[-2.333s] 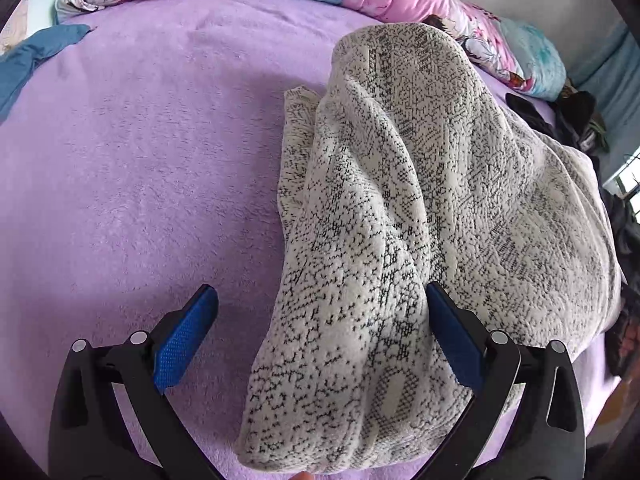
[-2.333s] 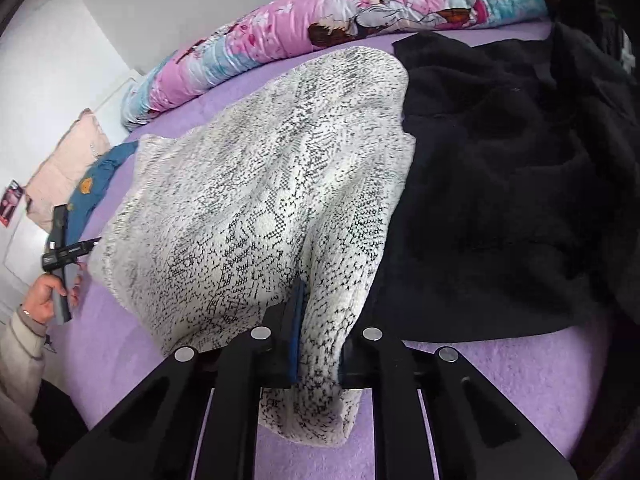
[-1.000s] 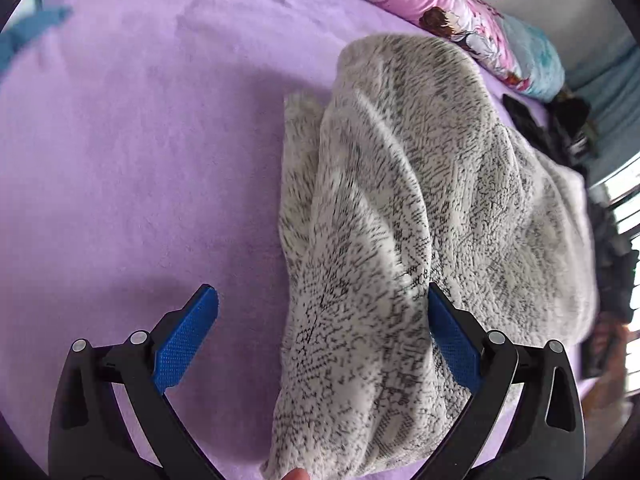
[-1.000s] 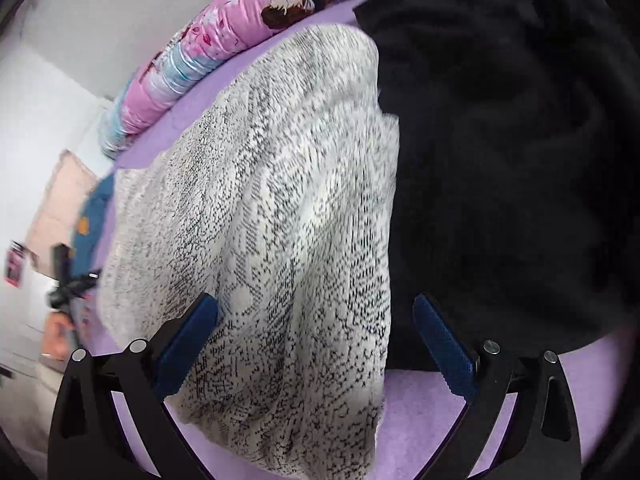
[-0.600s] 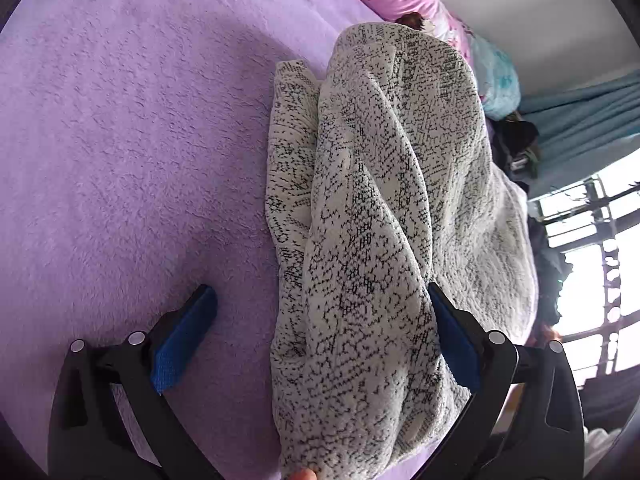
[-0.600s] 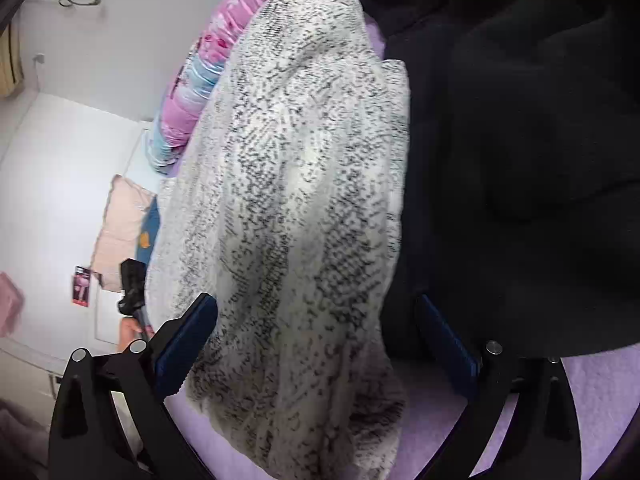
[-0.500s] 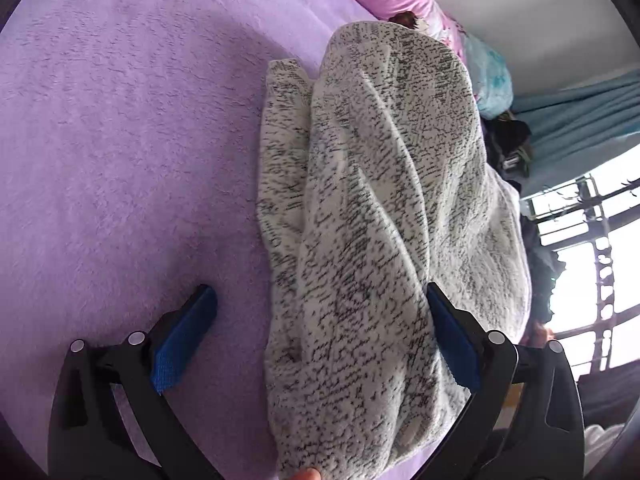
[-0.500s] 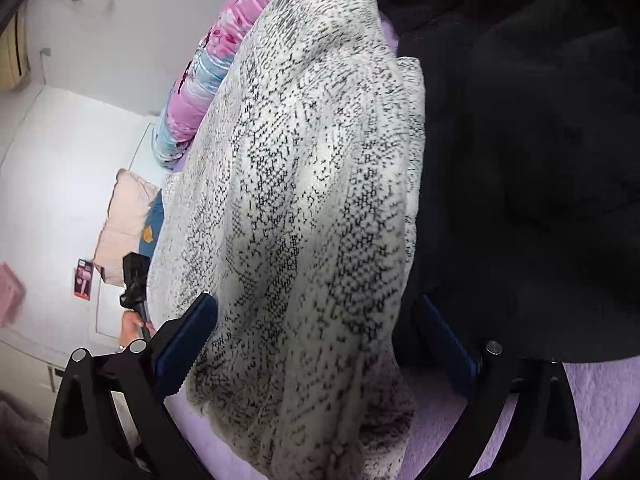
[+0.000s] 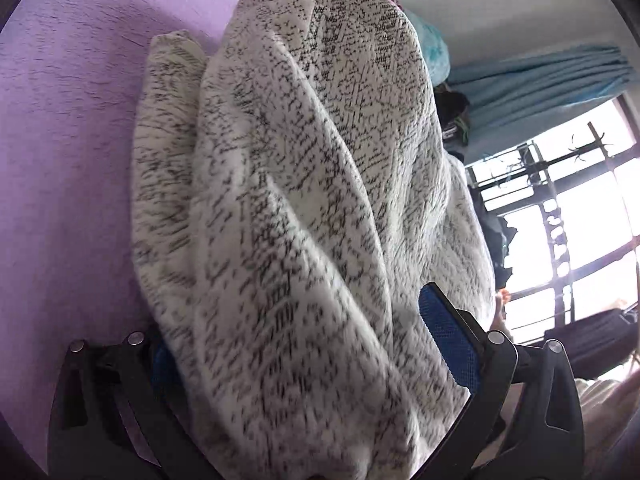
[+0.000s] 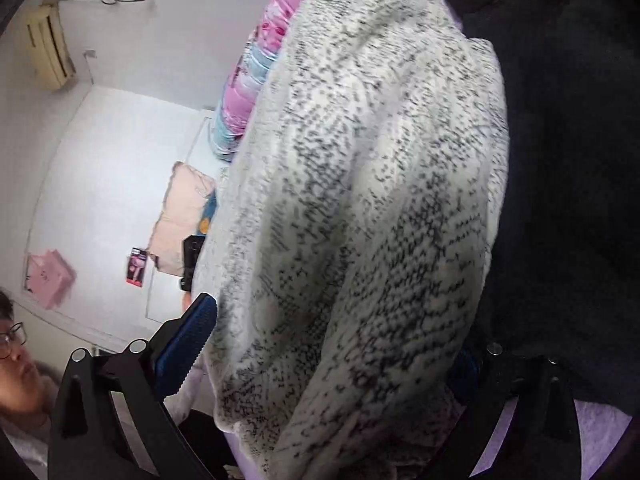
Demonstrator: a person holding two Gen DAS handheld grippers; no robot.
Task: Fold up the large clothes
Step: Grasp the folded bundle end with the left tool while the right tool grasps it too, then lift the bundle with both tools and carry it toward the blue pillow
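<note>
— Where's the sweater now?

— The speckled white-and-black knit sweater (image 9: 304,208) lies bunched lengthwise on the purple bedspread (image 9: 68,128), filling the middle of both wrist views. In the right view the black garment (image 10: 572,160) sits against it from 1 to 4 o'clock.

— And the tongs?

— Both released. The left gripper (image 9: 316,352) has its jaws spread wide on either side of the near end of the bundle, one blue pad at 4 o'clock, the other half buried under fabric at 7 o'clock. The right gripper (image 10: 328,356) straddles the other near end the same way. Neither pinches anything.

— Why hold them like that?

— My guess: each is lined up to take a fresh bite of the thick roll, so the next fold can be lifted evenly from two points.

— Any writing to read?

— None legible. A small pink-and-red card (image 10: 137,270) lies on the white floor at 9 o'clock, print too small to read. The floral quilt (image 10: 256,80) runs up toward 12.
</note>
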